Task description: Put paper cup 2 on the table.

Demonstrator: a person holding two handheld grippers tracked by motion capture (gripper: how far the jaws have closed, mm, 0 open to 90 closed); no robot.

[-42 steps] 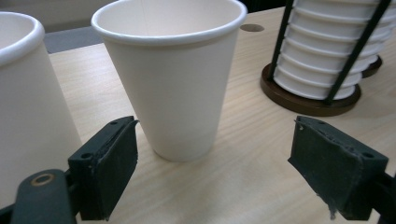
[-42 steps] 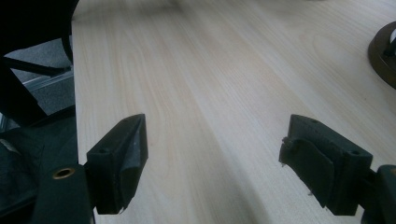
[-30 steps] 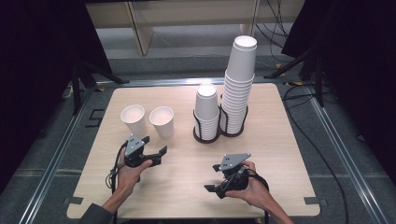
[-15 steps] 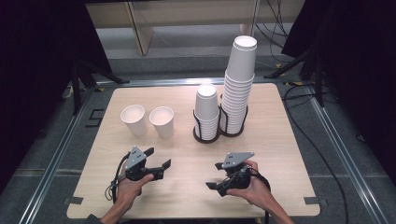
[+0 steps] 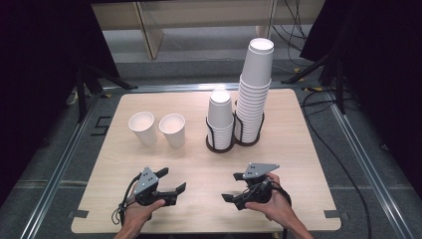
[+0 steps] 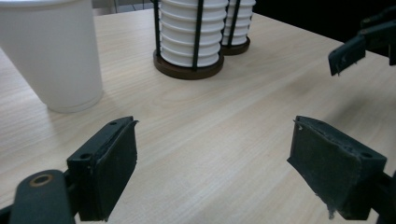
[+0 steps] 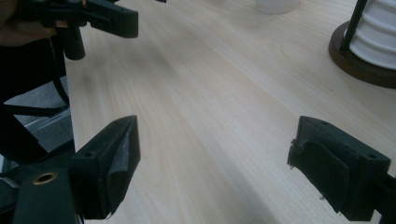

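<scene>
Change, left gripper (image 5: 171, 182): over the last second it has drawn back toward the near edge of the tabletop (image 5: 298, 149), away from the two loose cups.
Change, right gripper (image 5: 238, 186): it has barely shifted and sits low over the near edge.
Meaning: no cup is in hand; both grippers look withdrawn, either resting or readying a fresh reach.
Left jaws: wide apart, holding nothing; bare wood between them.
Right jaws: wide apart and empty too.
Loose cups: two, upright and open-topped. The left cup (image 5: 142, 128) and right cup (image 5: 173, 130) stand just beside each other, ahead of the left jaws; one of them looms just beyond the left jaw in the left gripper view.
Cup holders: two dark wire racks, touching.
Short stack (image 5: 220, 119): ahead of the left jaws, toward their right.
Tall stack (image 5: 254, 92): just behind it, well ahead of the right jaws.
Cups per stack: too tightly nested to count.
</scene>
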